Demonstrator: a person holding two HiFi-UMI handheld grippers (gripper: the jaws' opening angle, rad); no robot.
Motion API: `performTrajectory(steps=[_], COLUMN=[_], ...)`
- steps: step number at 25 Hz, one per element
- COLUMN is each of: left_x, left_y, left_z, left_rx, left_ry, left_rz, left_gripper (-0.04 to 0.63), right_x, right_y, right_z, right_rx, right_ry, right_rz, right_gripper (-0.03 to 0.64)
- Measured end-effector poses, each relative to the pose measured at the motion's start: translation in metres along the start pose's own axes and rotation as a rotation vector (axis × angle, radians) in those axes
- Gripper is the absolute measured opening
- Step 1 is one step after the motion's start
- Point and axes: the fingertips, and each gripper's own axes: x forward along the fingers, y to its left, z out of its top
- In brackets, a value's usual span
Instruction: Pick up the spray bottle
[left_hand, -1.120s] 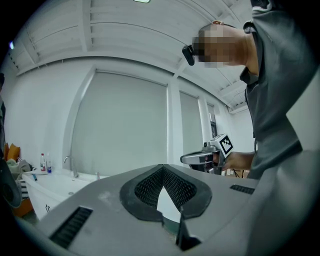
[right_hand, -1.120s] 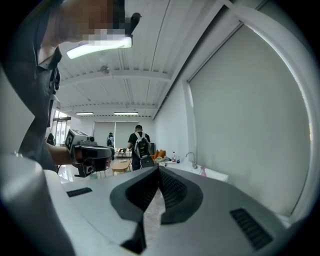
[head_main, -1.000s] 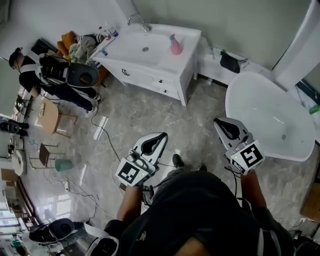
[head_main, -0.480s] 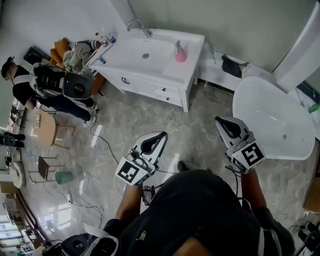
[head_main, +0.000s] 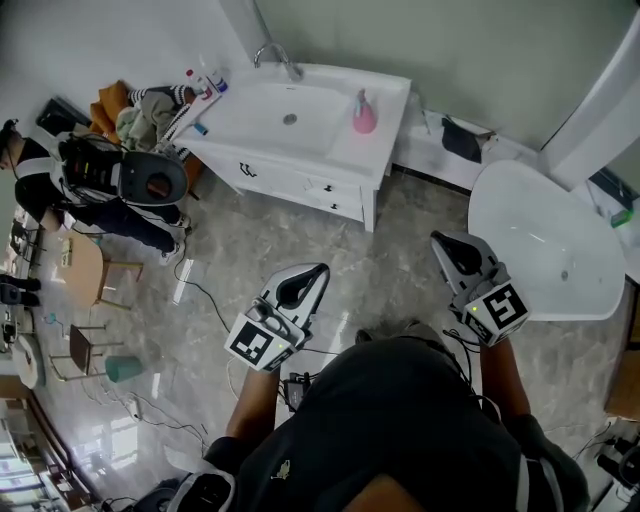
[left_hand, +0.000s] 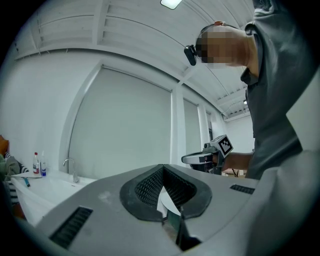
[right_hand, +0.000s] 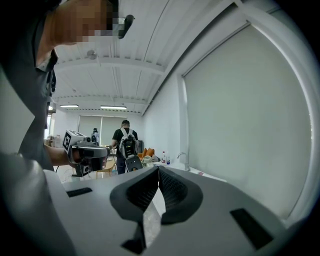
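1. Head view, steeply down: pink spray bottle (head_main: 364, 113) upright on the white vanity top (head_main: 392, 95), near its right edge beside the basin, untouched
2. Faucet (head_main: 272, 52) at the rear edge of the same top; small bottles (head_main: 205, 80) at its left rear corner
3. Left gripper (head_main: 303, 283) over the grey floor, well apart from the vanity and aimed toward it; jaws pressed together in the left gripper view, nothing between them
4. Right gripper (head_main: 455, 252) near the rim of the white bathtub (head_main: 540, 250); jaws likewise closed tip to tip and empty in the right gripper view
5. Person with a backpack (head_main: 95, 170) standing off the vanity's left end
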Motion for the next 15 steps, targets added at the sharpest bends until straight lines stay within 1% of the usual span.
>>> performTrajectory(steps=[6, 10, 15], left_x=[0.03, 0.055, 0.091], left_y=[0.002, 0.008, 0.013], left_z=[-0.007, 0.0, -0.002], left_rx=[0.001, -0.011, 0.0], left_ry=[0.01, 0.005, 0.014], left_rz=[0.009, 0.042, 0.077], left_gripper=[0.005, 0.005, 0.005], right_x=[0.003, 0.01, 0.022], right_y=[-0.028, -0.056, -0.093], right_z=[-0.007, -0.008, -0.007], right_rx=[0.015, 0.03, 0.026], right_ry=[0.006, 0.013, -0.005], right_rz=[0.017, 0.037, 0.082], right_gripper=[0.008, 0.008, 0.008])
